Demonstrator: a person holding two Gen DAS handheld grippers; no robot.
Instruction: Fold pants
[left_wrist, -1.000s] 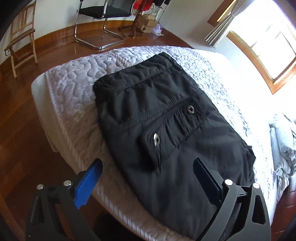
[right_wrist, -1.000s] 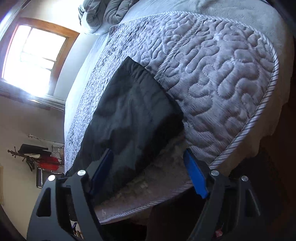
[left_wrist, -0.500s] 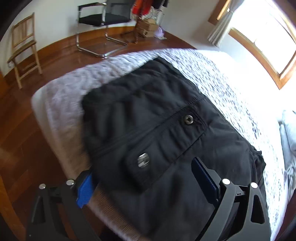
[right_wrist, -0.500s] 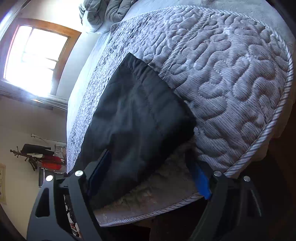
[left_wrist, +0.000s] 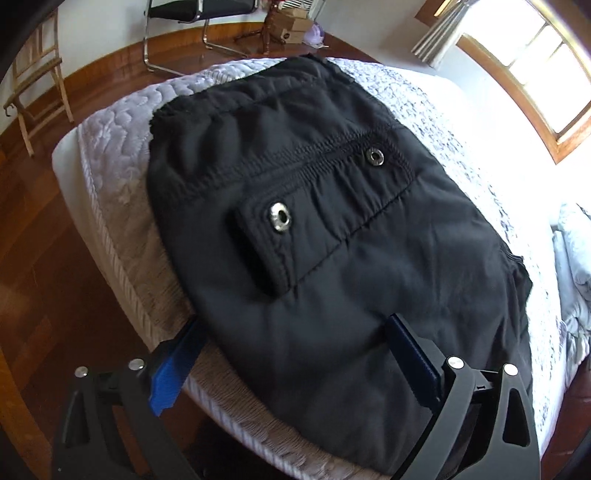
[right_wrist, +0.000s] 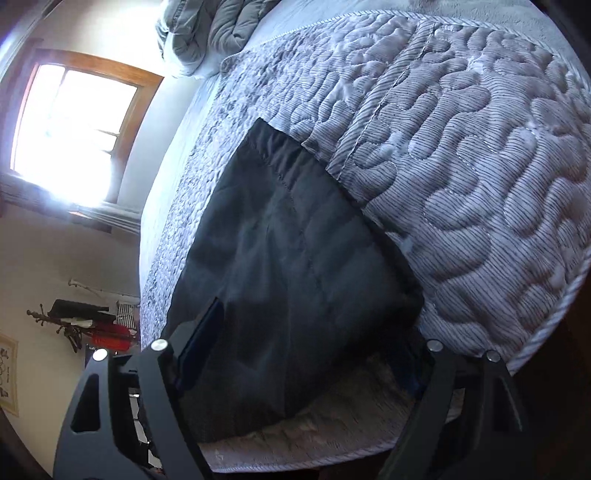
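Black pants (left_wrist: 332, 240), folded over, lie flat on a quilted grey mattress (left_wrist: 110, 192) near its front edge. A pocket flap with two metal snaps (left_wrist: 279, 218) faces up. My left gripper (left_wrist: 295, 354) is open and straddles the pants' near edge, its left pad (left_wrist: 173, 369) down by the mattress side and its right pad (left_wrist: 410, 354) on the cloth. In the right wrist view the pants (right_wrist: 295, 258) reach the mattress (right_wrist: 480, 166) edge. My right gripper (right_wrist: 306, 354) is closing around that corner; the pads do not visibly press.
A crumpled grey duvet (right_wrist: 214, 33) lies at the far end of the bed. Wooden floor (left_wrist: 44, 258) surrounds the bed, with a wooden chair (left_wrist: 37, 85), a metal-framed chair (left_wrist: 199, 14) and boxes (left_wrist: 291, 26) by the wall. A bright window (left_wrist: 535, 74) is at the right.
Both grippers have come closer and lower onto the pants' near edge, so the cloth now lies between their jaws. The right gripper's jaws have narrowed.
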